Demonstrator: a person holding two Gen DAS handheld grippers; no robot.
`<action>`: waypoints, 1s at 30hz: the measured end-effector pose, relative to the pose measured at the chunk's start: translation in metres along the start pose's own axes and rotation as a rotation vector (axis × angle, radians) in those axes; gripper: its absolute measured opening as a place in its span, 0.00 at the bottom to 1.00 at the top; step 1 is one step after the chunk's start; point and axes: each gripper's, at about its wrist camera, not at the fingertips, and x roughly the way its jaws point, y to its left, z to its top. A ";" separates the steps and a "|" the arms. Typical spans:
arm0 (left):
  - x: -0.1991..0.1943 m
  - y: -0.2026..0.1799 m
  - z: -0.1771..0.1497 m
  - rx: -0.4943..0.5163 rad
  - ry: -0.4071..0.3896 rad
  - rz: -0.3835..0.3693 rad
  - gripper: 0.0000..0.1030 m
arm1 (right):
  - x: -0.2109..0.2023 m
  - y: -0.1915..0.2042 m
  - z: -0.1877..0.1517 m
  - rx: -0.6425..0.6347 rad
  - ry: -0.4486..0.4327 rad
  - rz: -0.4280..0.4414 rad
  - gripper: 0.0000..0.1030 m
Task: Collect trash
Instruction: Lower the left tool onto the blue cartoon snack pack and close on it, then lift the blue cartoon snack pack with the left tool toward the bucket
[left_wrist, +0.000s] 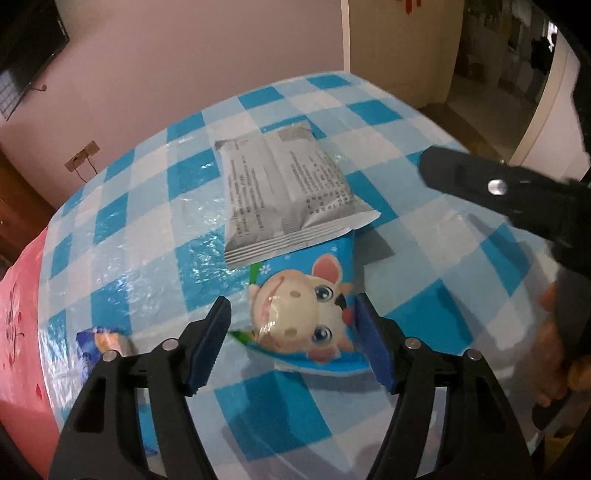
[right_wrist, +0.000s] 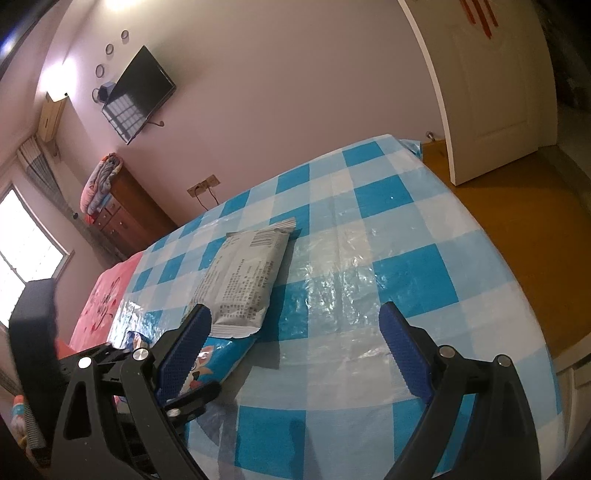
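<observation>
The left claw (left_wrist: 291, 343) stands partly open low in the left wrist frame, its blue pads either side of a blue wrapper (left_wrist: 306, 314) printed with a cartoon cow; whether the pads touch it I cannot tell. A grey packet (left_wrist: 284, 195) lies just above, its lower edge overlapping the blue wrapper's top. At lower left, beside the claw, a small blue scrap (left_wrist: 99, 341) lies on the blue-and-white checked cloth (left_wrist: 147, 206). The right claw (right_wrist: 295, 354) is wide open with nothing between its pads, only cloth; in the right wrist frame its left pad (right_wrist: 184, 350) sits in front of both wrappers. At upper left of that frame, a television (right_wrist: 138, 94) hangs on the wall.
</observation>
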 end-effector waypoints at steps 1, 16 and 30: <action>0.004 0.000 0.002 -0.001 0.007 0.001 0.67 | 0.000 0.000 0.000 -0.001 0.001 0.001 0.88; 0.009 -0.004 0.002 -0.097 -0.030 -0.015 0.46 | 0.001 0.003 -0.005 -0.015 0.010 0.007 0.88; -0.018 0.018 -0.032 -0.256 -0.070 -0.097 0.39 | 0.006 0.017 -0.013 -0.056 0.038 0.018 0.88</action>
